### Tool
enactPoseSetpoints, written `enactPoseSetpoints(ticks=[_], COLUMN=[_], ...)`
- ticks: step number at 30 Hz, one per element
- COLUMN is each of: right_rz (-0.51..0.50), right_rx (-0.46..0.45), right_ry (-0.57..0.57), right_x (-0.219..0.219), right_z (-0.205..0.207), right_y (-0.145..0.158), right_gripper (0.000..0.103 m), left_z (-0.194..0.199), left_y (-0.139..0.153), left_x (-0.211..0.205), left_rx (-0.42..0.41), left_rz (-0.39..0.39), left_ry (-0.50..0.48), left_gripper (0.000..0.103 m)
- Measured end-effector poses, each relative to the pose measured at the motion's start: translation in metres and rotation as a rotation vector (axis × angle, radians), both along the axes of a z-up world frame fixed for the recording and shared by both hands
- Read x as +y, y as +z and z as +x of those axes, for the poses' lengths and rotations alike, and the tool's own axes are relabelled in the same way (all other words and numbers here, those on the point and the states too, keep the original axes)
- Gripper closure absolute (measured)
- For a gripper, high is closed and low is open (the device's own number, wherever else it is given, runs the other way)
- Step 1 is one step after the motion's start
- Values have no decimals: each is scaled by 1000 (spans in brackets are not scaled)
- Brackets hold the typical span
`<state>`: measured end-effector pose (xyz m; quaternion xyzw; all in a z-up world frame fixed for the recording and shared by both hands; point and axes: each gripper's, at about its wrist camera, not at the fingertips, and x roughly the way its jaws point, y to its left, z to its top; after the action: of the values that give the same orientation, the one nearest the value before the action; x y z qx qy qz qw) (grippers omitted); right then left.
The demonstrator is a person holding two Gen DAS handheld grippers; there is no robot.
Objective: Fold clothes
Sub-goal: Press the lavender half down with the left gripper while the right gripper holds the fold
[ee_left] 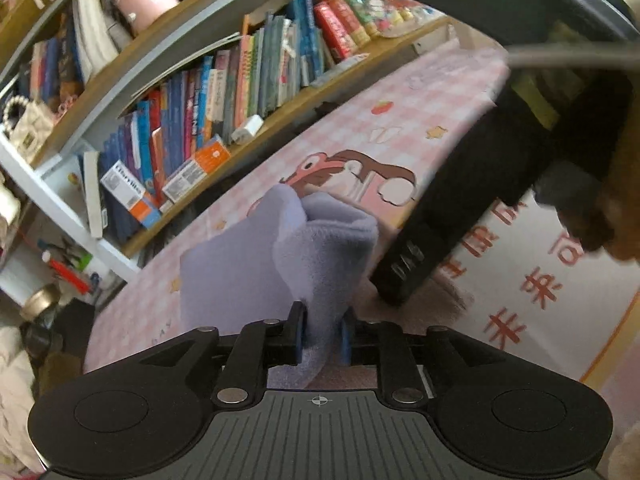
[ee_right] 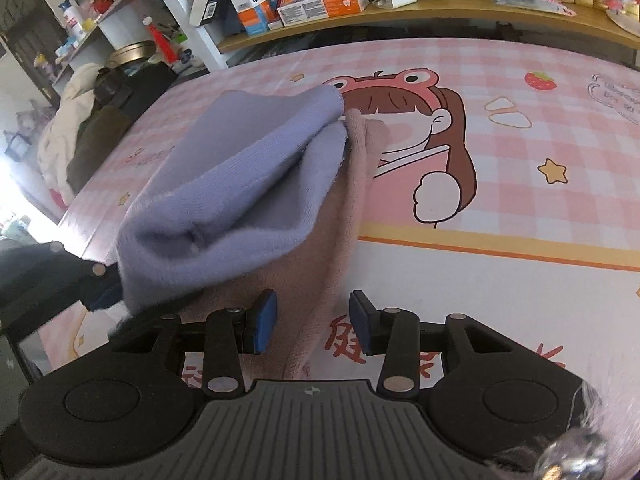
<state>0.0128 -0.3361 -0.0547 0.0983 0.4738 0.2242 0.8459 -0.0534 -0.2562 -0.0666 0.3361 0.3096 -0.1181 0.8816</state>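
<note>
A soft lavender garment (ee_left: 288,252) is pinched between the blue pads of my left gripper (ee_left: 323,334) and held up above the table, folded over on itself. In the right wrist view the same lavender garment (ee_right: 240,188) hangs at the left over a dusty pink cloth (ee_right: 332,264) that lies on the table. My right gripper (ee_right: 313,325) is open, its pads on either side of the pink cloth's near end without closing on it. The right gripper's black body (ee_left: 460,200) shows in the left wrist view to the right of the lavender garment.
The table wears a pink checked cartoon cover (ee_right: 520,152). A bookshelf (ee_left: 224,92) full of books stands along the far edge. Clutter and piled clothes (ee_right: 72,128) lie beyond the table's left end.
</note>
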Motion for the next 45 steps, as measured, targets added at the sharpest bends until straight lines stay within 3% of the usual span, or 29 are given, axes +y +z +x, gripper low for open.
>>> enactPoseSetpoints(ticks=[4,9,12,14,17,20,23,26,29,31,35,37,40,44,45], right_rz=[27,101,146,171,207,173,150,227,219,202,225,209,224,216,219], right_rx=[1,-21,-82,-132,-110,-53,-1,-60,-13,111,121,91,41,47,51], right_ry=[-24,-86,-69,-22,65,76,80,92,51,-14,-41,-41,-78,-117,-117], right_x=[-20,-45,-43,-35,-6,22,41,29,10,2,2,4,6,12,13], right_z=[-3,-2,-2,-1,6,16,21,5,-6,-3,-4,-6,-2,15,18], right_y=[10,29,48,61,66,55,44,51,39,5,0,10,20,16,15], right_gripper=[60,59,50,44,42,45,90,90,91,92,90,84,62,65,81], left_z=[-13,-29,-24,-10,15,20,18,20,22,21,21,21,19,22,23], left_y=[15,62,85,86,70,61,53,38,26,22,22,25,35,41,39], left_x=[13,68,99,113,121,131,135,138,140,136,132,133,137,144,145], left_rx=[17,19,-35,-54,-22,-8,22,88,142,160,168,167,135,120,131], left_rz=[-68,-368,-534,-595,-575,-639,-648,-624,-612,-588,-541,-533,-551,-576,-574], left_ry=[-17,28,106,180,285,346,331,328,311,279,246,224,196,171,170], left_gripper=[79,79,79,80,80,80,80,80,80,80,80,80,80,80,80])
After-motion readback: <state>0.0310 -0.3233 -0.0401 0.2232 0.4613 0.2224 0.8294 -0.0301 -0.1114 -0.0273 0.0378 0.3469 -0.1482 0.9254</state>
